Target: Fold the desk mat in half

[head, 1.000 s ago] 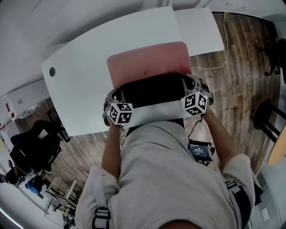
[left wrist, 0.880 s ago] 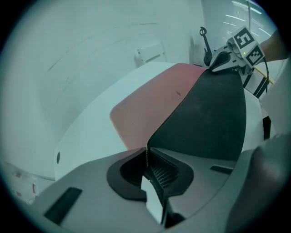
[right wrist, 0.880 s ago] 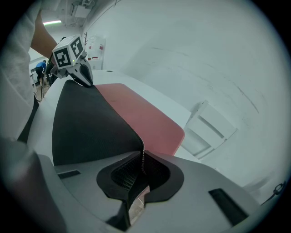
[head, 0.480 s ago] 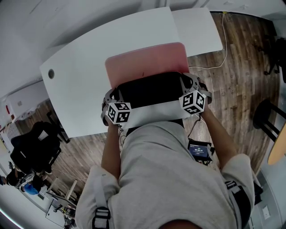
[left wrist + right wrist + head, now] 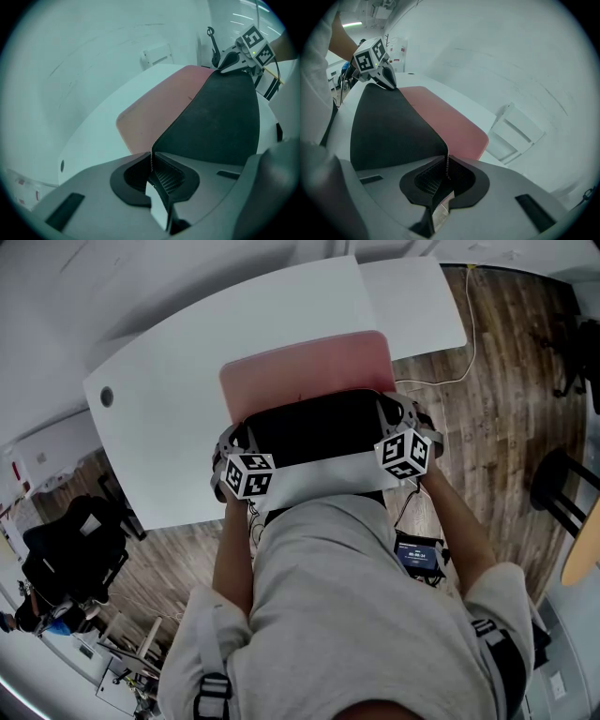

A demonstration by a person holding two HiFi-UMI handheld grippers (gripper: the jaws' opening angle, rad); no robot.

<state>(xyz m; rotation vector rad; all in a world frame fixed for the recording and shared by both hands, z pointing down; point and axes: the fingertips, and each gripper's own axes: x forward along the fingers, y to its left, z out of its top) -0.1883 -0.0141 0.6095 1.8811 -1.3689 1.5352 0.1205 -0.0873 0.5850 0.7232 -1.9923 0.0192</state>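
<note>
Hardly anything has moved in the last second: both grippers have only drifted a touch leftward. On the white surface point(image 5: 159, 418) the desk mat point(image 5: 309, 376) lies pink side up, its near edge raised with the black underside showing. The left hand-held gripper point(image 5: 152, 164) and right hand-held gripper point(image 5: 446, 171) are each clamped on a near corner. I'd say the fold is just begun, and the lifted edge must yet travel to the far side.

White table point(image 5: 169, 427), wooden floor point(image 5: 506, 409)

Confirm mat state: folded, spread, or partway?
Partway. The left gripper and right gripper pinch the mat by its near corners, raised; black underside shows, pink far half lies flat on the table.
</note>
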